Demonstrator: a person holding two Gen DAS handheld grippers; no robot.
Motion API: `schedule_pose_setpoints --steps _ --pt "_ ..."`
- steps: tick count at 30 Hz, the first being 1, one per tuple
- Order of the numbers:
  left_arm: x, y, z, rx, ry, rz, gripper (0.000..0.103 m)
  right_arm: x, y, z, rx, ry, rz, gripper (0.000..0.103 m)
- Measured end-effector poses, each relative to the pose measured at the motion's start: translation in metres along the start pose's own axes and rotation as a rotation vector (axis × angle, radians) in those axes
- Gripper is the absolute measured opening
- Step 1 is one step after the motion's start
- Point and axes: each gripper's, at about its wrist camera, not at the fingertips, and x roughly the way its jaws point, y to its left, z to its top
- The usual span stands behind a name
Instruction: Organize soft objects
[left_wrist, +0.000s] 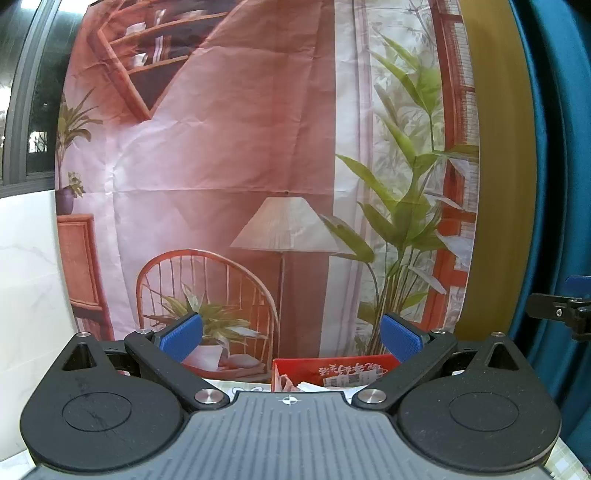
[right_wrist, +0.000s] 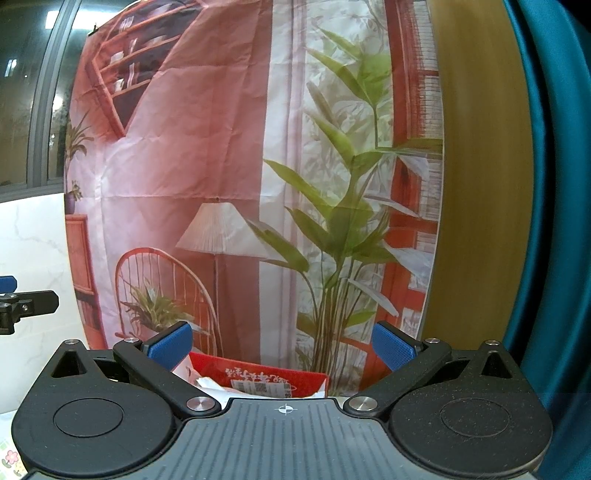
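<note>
My left gripper (left_wrist: 291, 338) is open, its blue pads (left_wrist: 183, 336) spread wide with nothing between them. Low between its fingers stands a red box (left_wrist: 332, 371) with printed white characters and white paper or cloth showing at its top. My right gripper (right_wrist: 282, 345) is likewise open and holds nothing. The same red box (right_wrist: 258, 380) sits just beyond its body, with crumpled white material (right_wrist: 207, 382) poking out. Both grippers are held level and face the backdrop. No other soft objects are visible; the table surface is mostly hidden by the gripper bodies.
A printed fabric backdrop (left_wrist: 240, 166) of a room with a lamp and plants hangs close behind the box. A teal curtain (left_wrist: 554, 184) hangs at right, a white marble wall (left_wrist: 29, 277) at left. The other gripper's finger (left_wrist: 554, 314) shows at each view's edge.
</note>
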Motion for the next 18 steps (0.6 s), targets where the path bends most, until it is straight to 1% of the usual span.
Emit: schedule_pose_setpoints --steps 18 --pt "-0.0011 0.0017 -0.0004 0.003 -0.004 0.023 0.103 -0.0003 0.0000 0.0003 -0.003 0.000 0.000 0.103"
